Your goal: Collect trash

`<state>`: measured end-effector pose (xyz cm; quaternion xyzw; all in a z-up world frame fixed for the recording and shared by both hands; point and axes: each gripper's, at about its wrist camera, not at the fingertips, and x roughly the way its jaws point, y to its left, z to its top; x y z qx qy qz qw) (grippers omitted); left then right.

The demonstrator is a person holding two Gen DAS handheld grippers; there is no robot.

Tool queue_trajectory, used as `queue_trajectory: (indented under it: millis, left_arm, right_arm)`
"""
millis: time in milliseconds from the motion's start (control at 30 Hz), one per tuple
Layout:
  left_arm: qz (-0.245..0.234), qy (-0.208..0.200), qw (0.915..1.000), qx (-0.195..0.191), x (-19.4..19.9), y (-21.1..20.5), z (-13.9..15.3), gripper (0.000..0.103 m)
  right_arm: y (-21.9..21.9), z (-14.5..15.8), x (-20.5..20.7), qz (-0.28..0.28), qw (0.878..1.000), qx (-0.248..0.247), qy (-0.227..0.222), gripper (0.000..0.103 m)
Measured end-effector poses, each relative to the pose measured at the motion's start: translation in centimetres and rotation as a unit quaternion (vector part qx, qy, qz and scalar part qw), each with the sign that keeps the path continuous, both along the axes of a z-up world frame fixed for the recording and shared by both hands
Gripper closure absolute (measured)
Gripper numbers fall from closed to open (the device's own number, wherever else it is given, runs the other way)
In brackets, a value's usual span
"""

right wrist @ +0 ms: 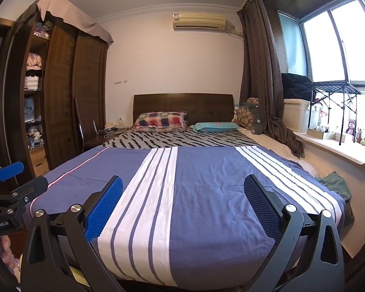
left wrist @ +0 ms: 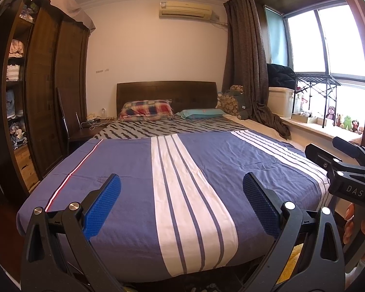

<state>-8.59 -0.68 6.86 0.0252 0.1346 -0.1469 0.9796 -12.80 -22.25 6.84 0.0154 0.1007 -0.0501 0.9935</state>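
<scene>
A wide bed [left wrist: 138, 182] covered by a blue cotton sheet with white stripe bands fills most of both wrist views, running from the foot edge near the cameras back to a dark brown wooden headboard [left wrist: 166, 91]. A grey blanket with black zigzag marks [left wrist: 172, 126] lies across the far part of the mattress. To the left stands a tall dark wooden wardrobe [left wrist: 51, 92] with one open column of shelves holding folded clothes. On the right a brown curtain [left wrist: 248, 56] hangs beside a bright window [left wrist: 328, 41], its lower end slumped onto the bed's edge. A cream wall-mounted air conditioner [left wrist: 185, 10] sits above the headboard. Against the headboard rest a red, blue and white plaid pillow [left wrist: 147, 109] and a flatter teal pillow [left wrist: 202, 113]. A crumpled green cloth [right wrist: 334, 183] lies off the bed's right edge, between mattress and window ledge. Small plush toys [right wrist: 363, 136] line that ledge.

The left hand-held gripper [left wrist: 181, 196] hovers over the foot of the bed, its blue-padded fingers [left wrist: 102, 209] spread wide and holding nothing. The right hand-held gripper [right wrist: 182, 198] hangs just beside it, likewise released and empty.

No piece of trash can be picked out on the bed or elsewhere in either view.
</scene>
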Motion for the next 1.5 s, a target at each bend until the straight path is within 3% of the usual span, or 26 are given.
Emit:
queue_trajectory:
  millis: [1500]
  left_arm:
    - [0.014, 0.012, 0.9998, -0.008, 0.12, -0.4, -0.43, 0.008]
  right_arm:
    - [0.08, -0.79, 0.03, -0.009, 1.0, 0.008, 0.01, 0.003]
